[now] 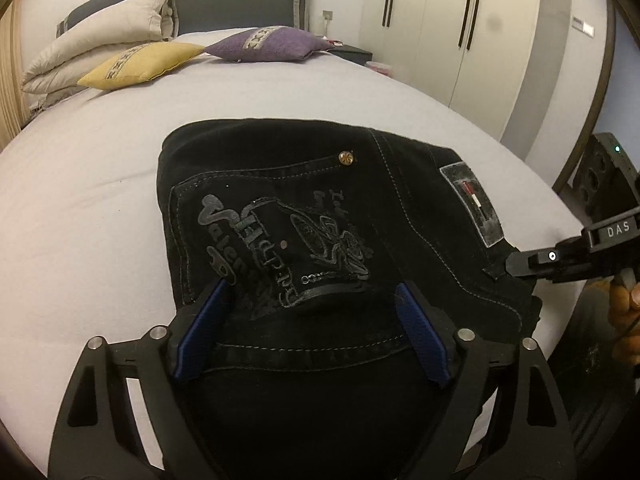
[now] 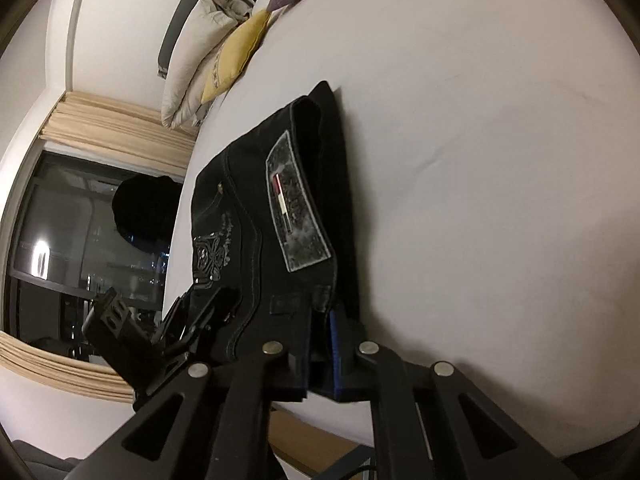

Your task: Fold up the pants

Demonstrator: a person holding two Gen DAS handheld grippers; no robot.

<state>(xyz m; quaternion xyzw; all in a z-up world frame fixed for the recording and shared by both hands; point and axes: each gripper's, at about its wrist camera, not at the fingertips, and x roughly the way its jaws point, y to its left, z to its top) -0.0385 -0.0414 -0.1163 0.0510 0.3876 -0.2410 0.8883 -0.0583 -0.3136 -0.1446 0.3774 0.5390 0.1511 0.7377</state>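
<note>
Black pants lie folded into a compact stack on the grey bed, back pocket with embroidery and a grey waist patch facing up. My left gripper is open, its blue pads spread over the near edge of the stack. My right gripper is shut on the waistband corner of the pants. It shows in the left wrist view at the right edge of the stack. The left gripper shows in the right wrist view at the stack's left side.
A yellow cushion, a purple cushion and a folded beige duvet lie at the head of the bed. White wardrobes stand to the right. A dark window with beige curtains lies past the bed.
</note>
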